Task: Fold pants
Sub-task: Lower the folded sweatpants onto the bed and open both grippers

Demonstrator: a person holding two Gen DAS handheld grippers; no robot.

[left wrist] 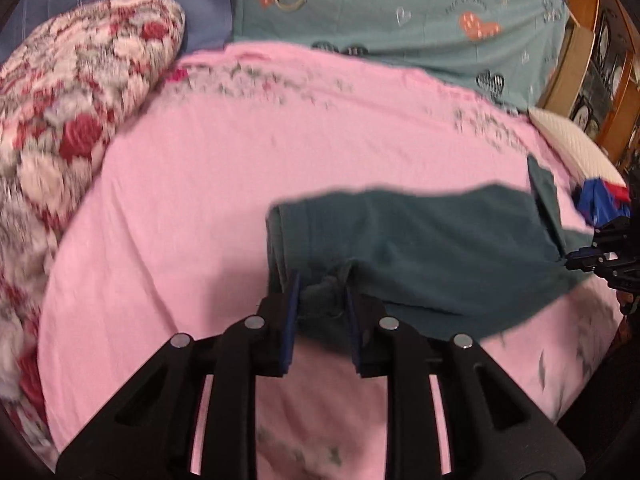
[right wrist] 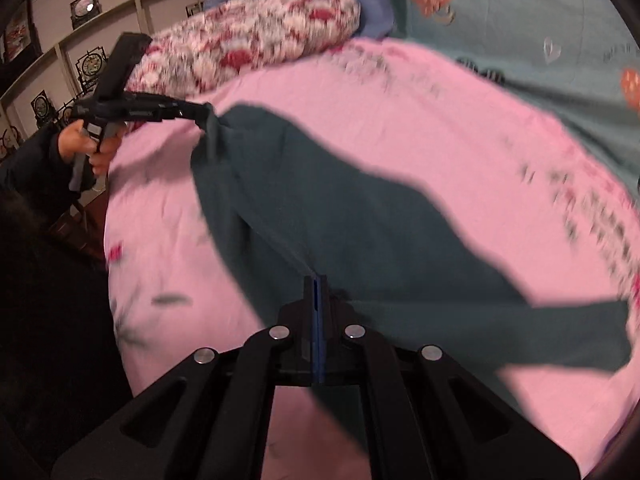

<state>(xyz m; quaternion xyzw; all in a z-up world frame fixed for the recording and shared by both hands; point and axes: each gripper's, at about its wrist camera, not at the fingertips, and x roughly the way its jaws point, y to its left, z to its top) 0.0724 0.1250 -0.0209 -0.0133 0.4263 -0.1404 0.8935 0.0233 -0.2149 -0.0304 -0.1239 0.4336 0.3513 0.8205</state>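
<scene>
Dark teal pants [left wrist: 420, 248] hang stretched between my two grippers above a pink bed sheet [left wrist: 240, 168]. My left gripper [left wrist: 322, 284] is shut on a bunched edge of the pants, with cloth pinched between its blue pads. In the right wrist view the pants [right wrist: 340, 216] run from my right gripper [right wrist: 317, 284], shut on their near edge, up to the left gripper [right wrist: 206, 114] at the upper left. The right gripper also shows at the right edge of the left wrist view [left wrist: 576, 260]. The frames are motion-blurred.
A red and white floral pillow [left wrist: 72, 112] lies at the left of the bed. A teal heart-print quilt [left wrist: 400, 12] lies along the back. A white pillow [left wrist: 572, 144] and a blue and red item [left wrist: 600, 200] sit at the right. Shelves [right wrist: 60, 60] stand beyond the bed.
</scene>
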